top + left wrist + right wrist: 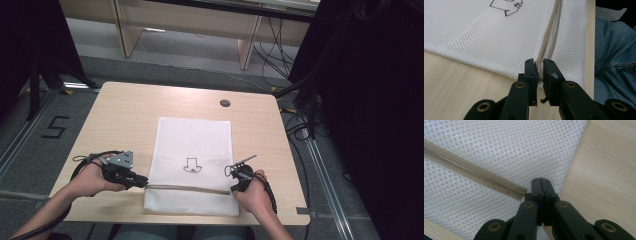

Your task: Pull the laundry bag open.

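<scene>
bag: white mesh laundry bag (192, 165) lay flat on the desk (120, 120), tan zipper (190, 187) across its near end.
left gripper (539, 72): fingers nearly closed, probably pinching the zipper pull.
right gripper (540, 185): fingers fully closed, clamping the mesh edge past the zipper's end.
step: bracing for unzipping.
next: draw the pull along, steady anchor.

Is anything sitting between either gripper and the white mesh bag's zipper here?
Nothing visible does. The left gripper is already at one end of the beige zipper of the white mesh laundry bag, jaws nearly closed around it. The right gripper, jaws shut, sits at the bag's edge by the zipper's other end on the light wooden table.
</scene>
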`<state>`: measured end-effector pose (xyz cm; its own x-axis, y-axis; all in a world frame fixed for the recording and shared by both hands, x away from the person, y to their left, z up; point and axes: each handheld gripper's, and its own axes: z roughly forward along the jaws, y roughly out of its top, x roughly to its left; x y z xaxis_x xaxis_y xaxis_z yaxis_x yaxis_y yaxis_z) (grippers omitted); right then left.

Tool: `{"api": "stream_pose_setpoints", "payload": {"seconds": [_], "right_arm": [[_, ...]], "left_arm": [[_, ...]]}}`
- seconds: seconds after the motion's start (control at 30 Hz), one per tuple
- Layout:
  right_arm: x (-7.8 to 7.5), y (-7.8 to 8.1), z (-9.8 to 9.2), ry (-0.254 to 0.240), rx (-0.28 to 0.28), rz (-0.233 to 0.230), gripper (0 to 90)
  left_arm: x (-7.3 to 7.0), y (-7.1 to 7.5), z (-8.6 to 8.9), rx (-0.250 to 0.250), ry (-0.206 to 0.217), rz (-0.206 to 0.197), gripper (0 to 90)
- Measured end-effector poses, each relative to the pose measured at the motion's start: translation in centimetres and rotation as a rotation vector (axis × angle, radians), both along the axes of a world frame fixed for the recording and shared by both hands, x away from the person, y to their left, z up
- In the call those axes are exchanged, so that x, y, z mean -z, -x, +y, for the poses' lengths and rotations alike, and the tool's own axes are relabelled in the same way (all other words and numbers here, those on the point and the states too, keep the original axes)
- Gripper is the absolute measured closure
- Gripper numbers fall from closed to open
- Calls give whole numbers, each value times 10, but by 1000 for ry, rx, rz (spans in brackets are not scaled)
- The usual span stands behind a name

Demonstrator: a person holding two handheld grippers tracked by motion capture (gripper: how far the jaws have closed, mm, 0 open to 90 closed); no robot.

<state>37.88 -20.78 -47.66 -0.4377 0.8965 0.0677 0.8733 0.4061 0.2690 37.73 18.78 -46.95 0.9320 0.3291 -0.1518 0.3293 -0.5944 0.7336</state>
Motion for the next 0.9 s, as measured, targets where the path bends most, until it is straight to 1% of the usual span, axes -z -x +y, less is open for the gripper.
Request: {"api": "stream_pose_setpoints", "payload": {"seconds": [0.1, 0.17, 0.2, 0.23, 0.3, 0.33, 0.37, 0.4, 0.43, 0.47, 0.5, 0.53, 0.57, 0.6, 0.63, 0.67, 0.7, 0.73, 0.77, 0.8, 0.83, 0.87, 0.9], "right_arm": [[0, 0, 0, 0, -4, -2, 900], [0, 0, 0, 0, -4, -3, 900], [0, 0, 0, 0, -4, -3, 900], [0, 0, 0, 0, -4, -3, 900], [0, 0, 0, 0, -4, -3, 900], [0, 0, 0, 1, -4, -3, 900], [1, 0, 0, 21, -8, -10, 900], [0, 1, 2, 9, 11, -2, 900], [0, 1, 2, 3, 21, 1, 900], [0, 1, 2, 3, 22, 1, 900], [-1, 1, 2, -14, 1, -1, 900], [-1, 2, 2, -16, 17, 0, 900], [-1, 3, 2, -21, 21, -10, 900], [0, 3, 1, -20, 11, -14, 900], [0, 2, 0, -17, 4, -11, 900], [0, 2, 0, -12, -1, -8, 900], [0, 3, 0, -20, 2, -14, 900], [2, 3, 0, -18, 7, -35, 898], [0, 3, -1, -15, 9, -20, 873], [-1, 2, -2, -35, 13, -2, 842], [-1, 2, -2, -39, 18, -6, 822], [-3, 3, -2, -54, 26, -10, 816], [-6, 5, -1, -66, 20, -28, 812]], "left_arm": [[2, 0, -6, -8, -3, -3, 813], [6, 0, -11, -9, -6, -5, 808], [7, -1, -14, 0, -8, -16, 803], [9, 0, -17, -13, -4, -12, 795], [12, -1, -24, -22, -2, -27, 763], [13, -2, -25, -15, 4, -37, 744], [14, -1, -29, -36, 21, -35, 724], [14, -2, -30, -29, 25, -52, 697], [13, -3, -31, -29, 18, -69, 685], [13, -2, -32, -34, 55, -69, 677], [12, -3, -31, -38, 58, -79, 657], [13, -3, -31, -52, 104, -74, 635], [13, -3, -30, -71, 117, -78, 604], [12, -4, -27, -85, 125, -78, 581], [13, -4, -26, -111, 137, -80, 553], [13, -6, -23, -118, 140, -106, 537], [13, -6, -22, -147, 154, -95, 525], [13, -7, -19, -186, 167, -102, 515], [13, -10, -16, -185, 177, -116, 502], [12, -10, -14, -211, 186, -121, 494], [11, -11, -12, -232, 204, -118, 487], [11, -12, -10, -257, 224, -120, 480], [10, -13, -6, -285, 240, -124, 471]]}}
